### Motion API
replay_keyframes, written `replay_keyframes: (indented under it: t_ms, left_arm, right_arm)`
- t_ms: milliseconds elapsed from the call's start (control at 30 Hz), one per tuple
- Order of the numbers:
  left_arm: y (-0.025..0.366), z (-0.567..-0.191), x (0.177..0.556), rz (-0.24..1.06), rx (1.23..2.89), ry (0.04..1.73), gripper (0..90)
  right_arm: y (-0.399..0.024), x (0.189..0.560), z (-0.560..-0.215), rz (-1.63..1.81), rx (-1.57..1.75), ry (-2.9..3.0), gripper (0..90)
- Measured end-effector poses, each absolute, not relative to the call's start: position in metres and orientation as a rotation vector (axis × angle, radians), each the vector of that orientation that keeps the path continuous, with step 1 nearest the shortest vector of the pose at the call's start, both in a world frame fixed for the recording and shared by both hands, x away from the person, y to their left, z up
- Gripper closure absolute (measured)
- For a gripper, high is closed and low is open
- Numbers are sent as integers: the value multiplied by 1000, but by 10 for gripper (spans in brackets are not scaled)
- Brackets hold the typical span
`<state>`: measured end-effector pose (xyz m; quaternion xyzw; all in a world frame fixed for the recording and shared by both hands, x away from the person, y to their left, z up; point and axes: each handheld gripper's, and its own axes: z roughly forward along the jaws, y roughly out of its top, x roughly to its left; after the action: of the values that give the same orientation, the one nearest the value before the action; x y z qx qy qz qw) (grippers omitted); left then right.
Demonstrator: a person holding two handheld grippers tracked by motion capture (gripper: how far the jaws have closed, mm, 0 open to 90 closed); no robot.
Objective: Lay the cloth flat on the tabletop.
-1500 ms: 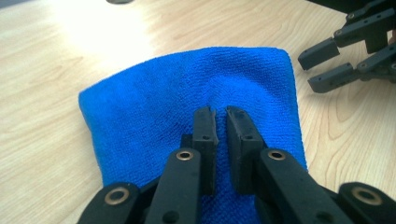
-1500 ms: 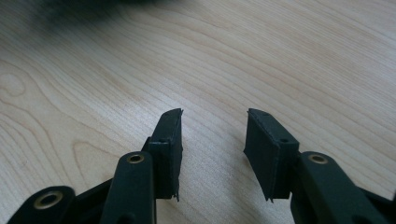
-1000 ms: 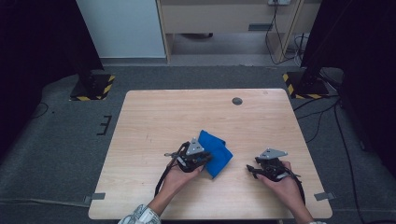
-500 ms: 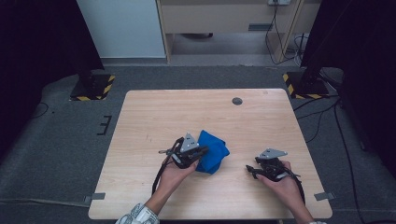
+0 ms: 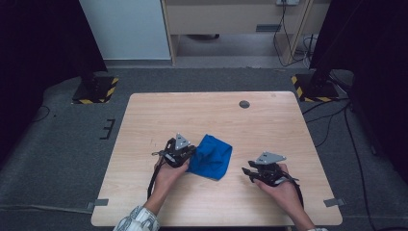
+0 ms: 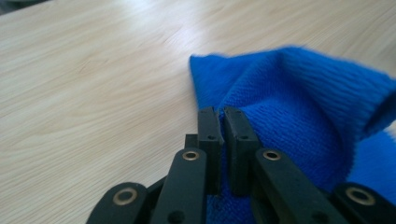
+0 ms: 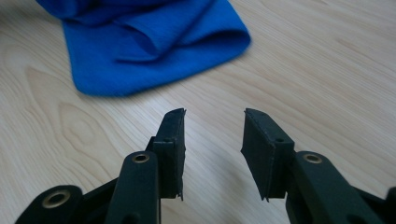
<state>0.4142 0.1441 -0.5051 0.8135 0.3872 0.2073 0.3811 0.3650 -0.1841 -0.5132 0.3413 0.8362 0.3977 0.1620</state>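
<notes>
A blue cloth (image 5: 210,155) lies bunched up near the middle of the wooden table (image 5: 144,120). My left gripper (image 5: 188,155) sits at its left edge, shut on a fold of the blue cloth (image 6: 299,116) that rises between its pads (image 6: 208,126). My right gripper (image 5: 246,172) hovers to the right of the cloth with a gap of bare wood between them. Its jaws have just been closing but still stand apart, with nothing between its fingertips (image 7: 173,128). The blue cloth (image 7: 154,42) lies ahead of them.
A small dark round disc (image 5: 244,104) is set into the tabletop near the far edge. Around the table the floor is grey carpet, with black stands on yellow-striped bases (image 5: 96,91) at the far corners.
My left gripper has dragged the cloth's edge leftward, so the flat cloth has bunched into a mound. My right gripper has shifted slightly and its jaws have narrowed.
</notes>
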Motion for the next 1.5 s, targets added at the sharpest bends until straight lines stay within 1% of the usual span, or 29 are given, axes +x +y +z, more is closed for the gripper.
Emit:
replay_keyframes:
  t_ms: [33,67,100,133,200,333,500,667,700,733,767,800,833,867,900,933,1033,1100,1267,1400,1500]
  left_arm:
    - [147,-510,417,532,2095,997,853]
    - [147,-510,417,532,2095,997,853]
    - [148,-514,419,529,2113,1002,852]
    - [148,-514,419,529,2113,1002,852]
    - [148,-516,419,525,2124,1003,851]
    - [146,-522,420,517,2144,996,851]
    - [139,-523,415,448,2134,986,851]
    - [122,-524,406,404,2148,933,851]
    - [112,-524,402,385,2153,904,851]
    - [112,-524,402,385,2153,904,851]
    - [108,-524,401,376,2153,892,851]
    - [102,-526,400,367,2148,877,851]
    - [100,-526,400,350,2142,882,852]
    - [100,-526,400,350,2142,882,851]
    - [99,-526,400,310,2130,888,851]
    - [97,-527,398,288,2119,894,851]
    - [87,-527,391,270,2123,861,844]
    - [83,-527,388,277,2129,838,829]
    - [90,-523,389,328,2119,849,716]
    - [103,-519,392,371,2129,865,731]
    - [110,-519,394,381,2124,882,713]
  right_arm:
    - [-171,367,-513,1142,947,2401,568]
    - [-171,367,-513,1142,947,2401,568]
    - [-159,370,-515,1166,942,2409,540]
    - [-159,370,-515,1166,942,2409,540]
    - [-144,373,-517,1172,935,2421,517]
    - [-129,379,-521,1190,929,2435,491]
    - [-116,388,-522,1205,937,2446,460]
    - [-119,387,-521,1161,944,2451,472]
    - [-126,387,-521,1151,955,2449,524]
    - [-126,387,-521,1151,955,2449,524]
    - [-130,387,-521,1138,959,2447,547]
    - [-140,387,-522,1146,972,2435,681]
    - [-143,388,-522,1145,982,2438,712]
    - [-143,388,-522,1145,982,2438,712]
    - [-146,388,-522,1142,983,2432,769]
    - [-150,387,-521,1151,978,2431,805]
    - [-162,383,-512,1167,972,2413,863]
    - [-168,382,-510,1174,974,2402,868]
    - [-177,379,-510,1191,990,2395,868]
    - [-174,375,-505,1227,970,2383,868]
    - [-172,373,-503,1226,956,2381,865]
